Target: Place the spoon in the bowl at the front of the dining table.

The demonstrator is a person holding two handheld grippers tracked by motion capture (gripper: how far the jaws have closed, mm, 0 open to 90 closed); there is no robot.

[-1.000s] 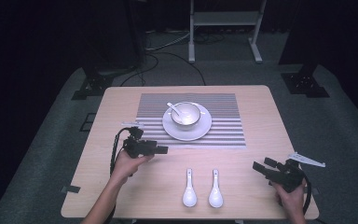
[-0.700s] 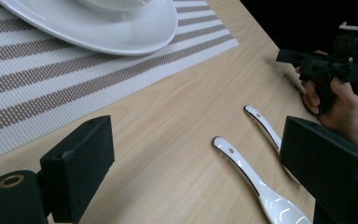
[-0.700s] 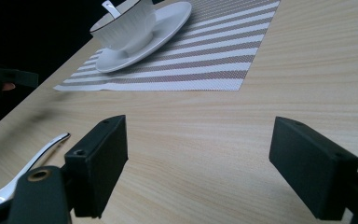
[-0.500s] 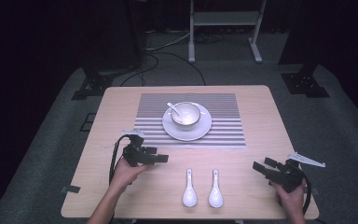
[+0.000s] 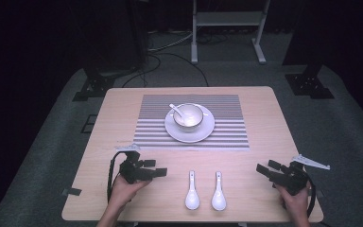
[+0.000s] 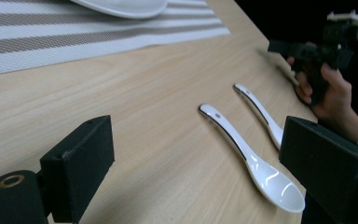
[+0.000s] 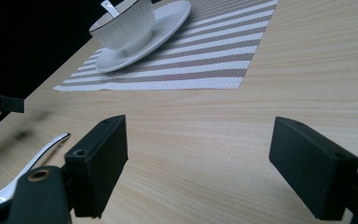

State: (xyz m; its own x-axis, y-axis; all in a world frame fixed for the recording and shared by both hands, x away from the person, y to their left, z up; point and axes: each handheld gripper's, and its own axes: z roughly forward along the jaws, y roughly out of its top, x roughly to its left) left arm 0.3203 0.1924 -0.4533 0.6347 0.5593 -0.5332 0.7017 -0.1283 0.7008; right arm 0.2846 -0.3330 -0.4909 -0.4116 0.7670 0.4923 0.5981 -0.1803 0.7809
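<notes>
Two white spoons [image 5: 205, 191] lie side by side on the desk [image 5: 264, 137]. The left gripper [image 5: 160, 173], spread and empty, points toward them; the right gripper [image 5: 263, 171] is spread too.

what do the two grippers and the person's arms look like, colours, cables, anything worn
Both the left gripper and the right gripper are black, with two blocky rectangular jaws. A black cable loops from each. The right gripper carries a pale grey three-cornered plate on top. The forearms appear bare, with no gloves.
</notes>
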